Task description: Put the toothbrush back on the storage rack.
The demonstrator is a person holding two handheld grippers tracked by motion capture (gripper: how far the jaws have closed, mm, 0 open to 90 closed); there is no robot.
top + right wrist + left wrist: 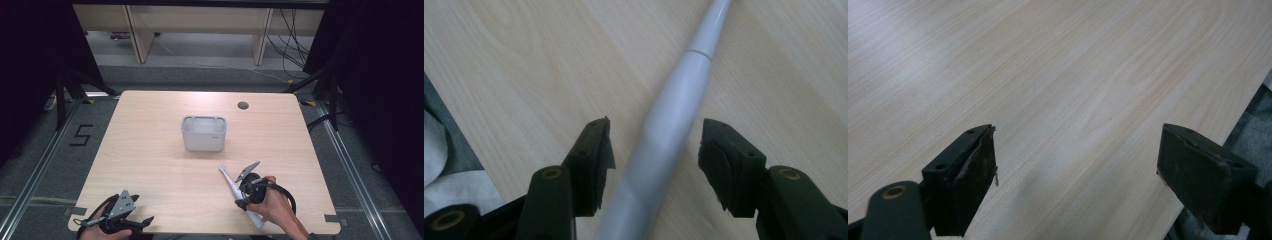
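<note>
A white electric toothbrush (229, 182) lies on the wooden table (150, 155) at the front right, its head pointing toward the far left. My right gripper (243, 196) sits over its handle. In the right gripper view the handle (674, 115) runs up between the two jaws of the right gripper (655, 142), with a gap on each side, so the jaws stand open around it. My left gripper (140, 220) rests by the front left edge. It is open (1077, 150) over bare wood with nothing between its jaws.
A grey open-topped container (202, 142) stands at the table's middle, beyond the toothbrush. A round cable hole (243, 105) sits near the far edge. The table's front edge runs close behind both hands, and in the left gripper view the edge (1248, 95) lies at the right.
</note>
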